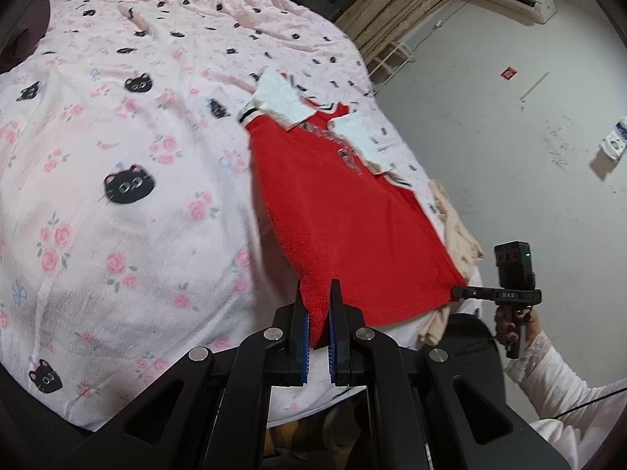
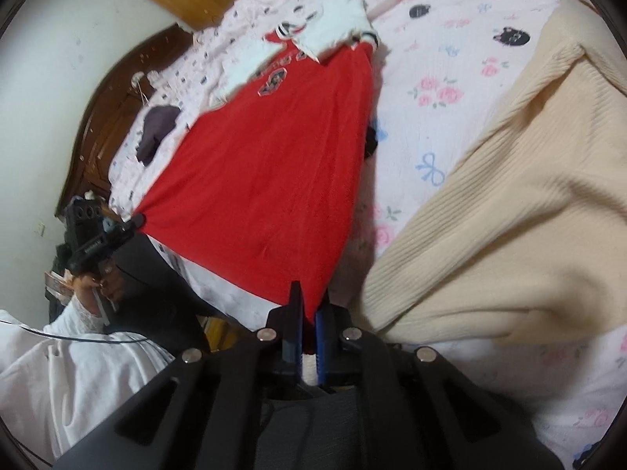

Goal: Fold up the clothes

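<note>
A red shirt (image 1: 341,211) with white sleeves and a dark chest print lies stretched on the bed, collar far, hem near. My left gripper (image 1: 318,293) is shut on one hem corner. My right gripper (image 2: 309,297) is shut on the other hem corner of the red shirt (image 2: 266,164). Each gripper shows in the other's view, the right gripper (image 1: 460,293) at the hem's right end and the left gripper (image 2: 135,221) at the hem's left end. The hem is pulled taut between them.
The bed has a pink sheet (image 1: 117,176) with cat faces and roses. A cream knitted garment (image 2: 501,215) lies beside the shirt on the right. A dark cloth (image 2: 156,129) lies near the wooden headboard (image 2: 102,117). The bed edge and white floor (image 1: 490,137) are at right.
</note>
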`<control>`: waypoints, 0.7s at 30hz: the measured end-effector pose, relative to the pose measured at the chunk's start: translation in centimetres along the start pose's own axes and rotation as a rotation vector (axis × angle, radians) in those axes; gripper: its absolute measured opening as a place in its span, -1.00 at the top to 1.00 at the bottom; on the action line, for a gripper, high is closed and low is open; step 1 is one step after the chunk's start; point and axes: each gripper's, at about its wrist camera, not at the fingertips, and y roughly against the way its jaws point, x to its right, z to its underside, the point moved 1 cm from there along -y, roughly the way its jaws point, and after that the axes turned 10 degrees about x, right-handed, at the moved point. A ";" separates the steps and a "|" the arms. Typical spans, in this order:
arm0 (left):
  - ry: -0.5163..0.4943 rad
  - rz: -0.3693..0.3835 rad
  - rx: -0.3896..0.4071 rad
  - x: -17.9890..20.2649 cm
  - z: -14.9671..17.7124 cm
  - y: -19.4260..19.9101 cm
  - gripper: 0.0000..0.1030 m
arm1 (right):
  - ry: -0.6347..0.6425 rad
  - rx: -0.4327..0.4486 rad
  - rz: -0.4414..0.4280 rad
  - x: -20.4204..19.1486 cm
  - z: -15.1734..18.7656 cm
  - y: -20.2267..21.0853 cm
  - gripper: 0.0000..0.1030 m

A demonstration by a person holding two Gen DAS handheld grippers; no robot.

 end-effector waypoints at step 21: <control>-0.055 -0.003 0.056 1.1 -1.3 2.9 0.89 | -0.030 0.095 -0.137 -1.9 -0.7 3.7 0.91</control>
